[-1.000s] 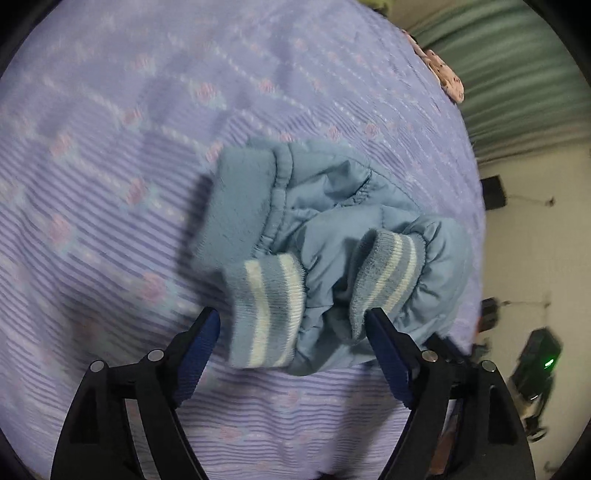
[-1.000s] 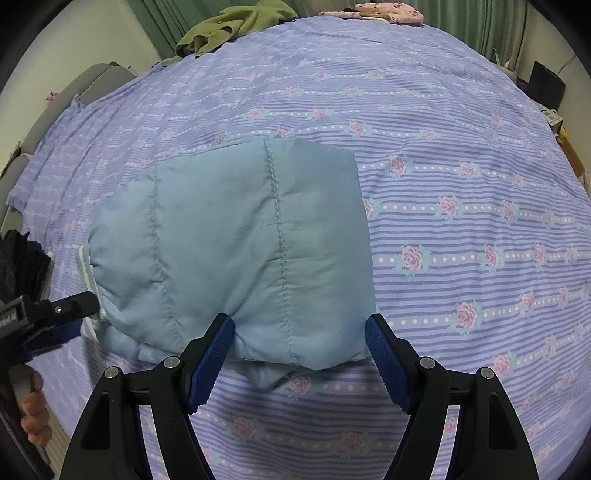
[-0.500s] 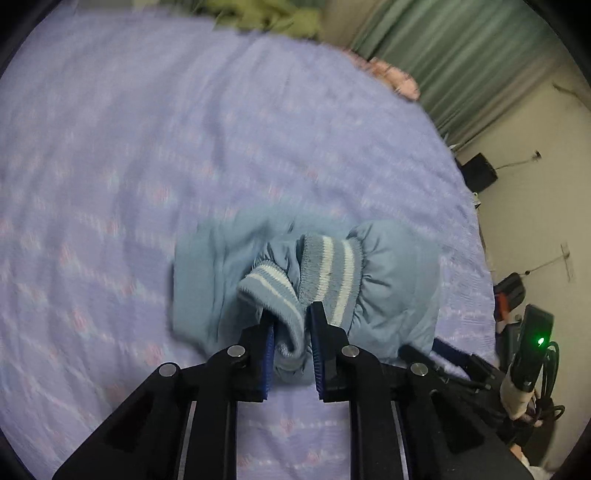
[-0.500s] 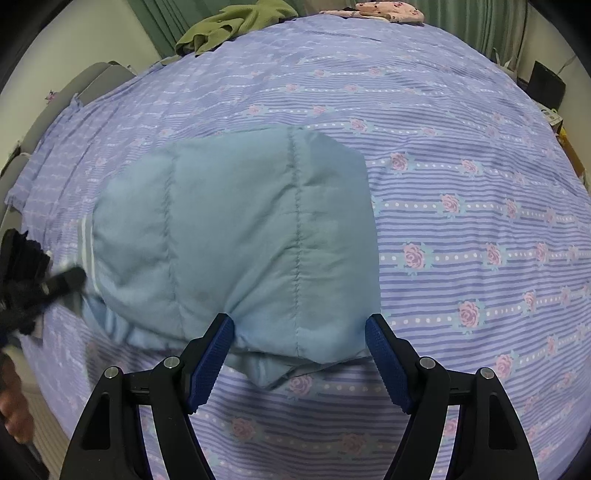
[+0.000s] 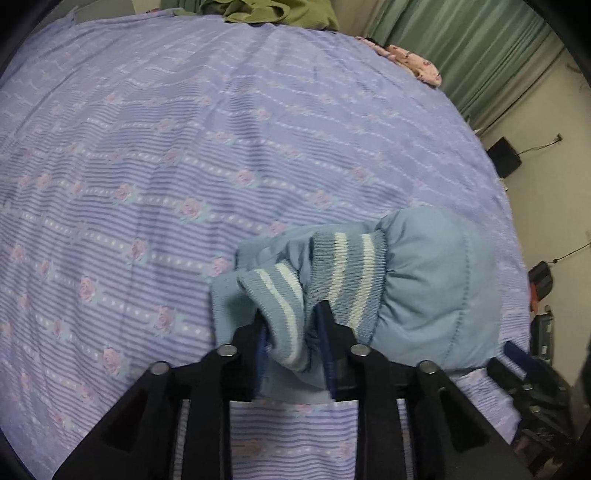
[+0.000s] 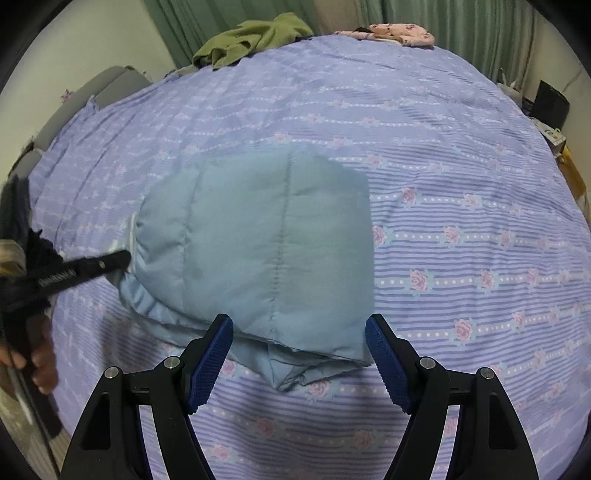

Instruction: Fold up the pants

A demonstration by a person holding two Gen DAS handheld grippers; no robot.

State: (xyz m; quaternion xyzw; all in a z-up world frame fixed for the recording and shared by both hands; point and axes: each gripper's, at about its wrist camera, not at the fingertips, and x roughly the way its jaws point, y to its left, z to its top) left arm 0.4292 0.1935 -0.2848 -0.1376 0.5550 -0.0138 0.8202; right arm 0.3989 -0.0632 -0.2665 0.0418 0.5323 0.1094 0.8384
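Note:
Small light-blue padded pants (image 6: 266, 236) lie folded into a bundle on the purple flowered bedspread (image 6: 443, 155). In the left wrist view the pants (image 5: 436, 291) show two ribbed cuffs with white stripes (image 5: 347, 273). My left gripper (image 5: 291, 343) is shut on the nearer striped cuff and lifts that end. It also shows at the left edge of the right wrist view (image 6: 110, 262), at the bundle's left side. My right gripper (image 6: 299, 350) is open and empty, just in front of the bundle's near edge.
A green garment (image 6: 255, 37) and a pink flowered garment (image 6: 399, 33) lie at the bed's far edge by green curtains. The bed's right edge drops to a floor with black devices and cables (image 5: 539, 365). A grey headboard (image 6: 110, 85) is at the left.
My left gripper closed on the striped cuff and pulled it up and back, bunching that end. The bundle shifted slightly. My right gripper stayed open in place.

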